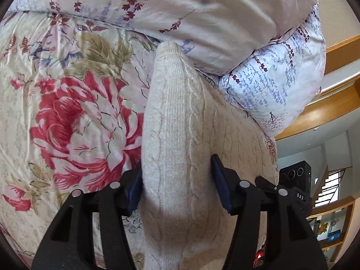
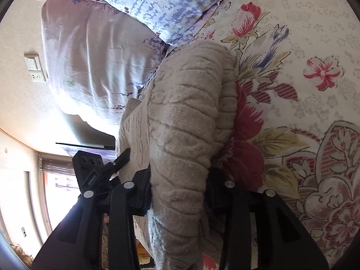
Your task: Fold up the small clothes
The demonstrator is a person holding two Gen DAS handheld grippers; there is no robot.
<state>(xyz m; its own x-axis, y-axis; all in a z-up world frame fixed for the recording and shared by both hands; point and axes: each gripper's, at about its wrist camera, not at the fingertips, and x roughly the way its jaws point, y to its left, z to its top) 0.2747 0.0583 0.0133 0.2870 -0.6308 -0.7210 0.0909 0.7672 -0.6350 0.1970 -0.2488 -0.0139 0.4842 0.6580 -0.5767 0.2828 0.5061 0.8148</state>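
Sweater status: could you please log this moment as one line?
left gripper: shut on sweater | right gripper: shut on sweater | surface: floral bedspread

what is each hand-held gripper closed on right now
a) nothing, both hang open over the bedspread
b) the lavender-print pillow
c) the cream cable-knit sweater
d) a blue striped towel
c: in each wrist view the cream cable-knit sweater runs between the fingers, so the left hand-held gripper and the right hand-held gripper both pinch it above the floral bedspread, with the lavender-print pillow lying beyond, untouched.
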